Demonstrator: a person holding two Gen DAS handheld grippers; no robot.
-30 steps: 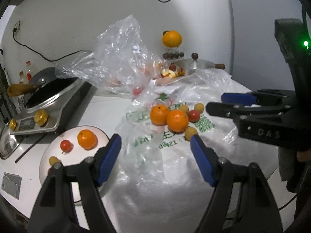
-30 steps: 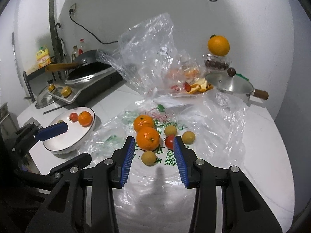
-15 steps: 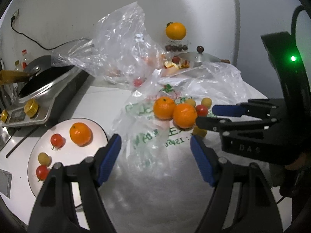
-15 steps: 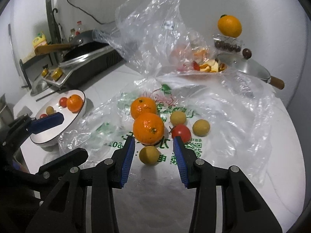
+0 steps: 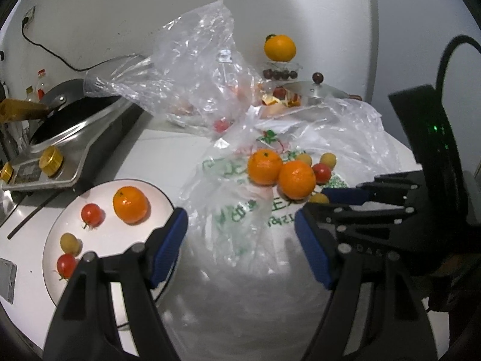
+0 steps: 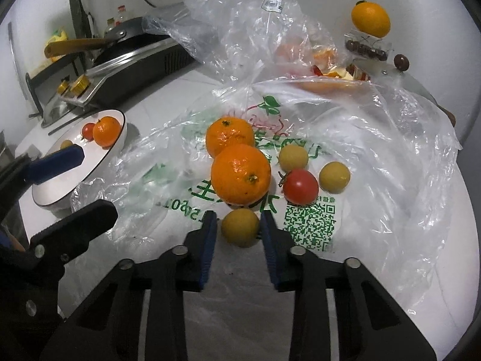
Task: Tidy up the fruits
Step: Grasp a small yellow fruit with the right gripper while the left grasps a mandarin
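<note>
A printed plastic bag (image 6: 309, 225) lies flat on the white table. On it sit two oranges (image 6: 240, 174), a red tomato (image 6: 300, 186) and several small yellow fruits. My right gripper (image 6: 239, 228) is low over the bag, its jaws closing, with the blue pads pressing on both sides of the nearest yellow fruit (image 6: 240, 227). That gripper also enters the left wrist view from the right, as right gripper (image 5: 315, 201). My left gripper (image 5: 240, 240) stands open and holds nothing, between the bag and a white plate (image 5: 120, 240). The plate holds an orange (image 5: 130, 204), two tomatoes and a yellow fruit.
An induction cooker (image 5: 75, 138) with a dark pan stands at the left. A crumpled clear bag (image 5: 195, 69) rises behind the fruit. At the back right are a steel pot lid (image 5: 315, 90), fruit scraps and an orange on a clear box (image 5: 279, 48).
My right gripper has sunk toward the bag and its jaws have narrowed around the nearest yellow fruit. The left gripper stays open and has drifted slightly, bringing more of the plate into view.
</note>
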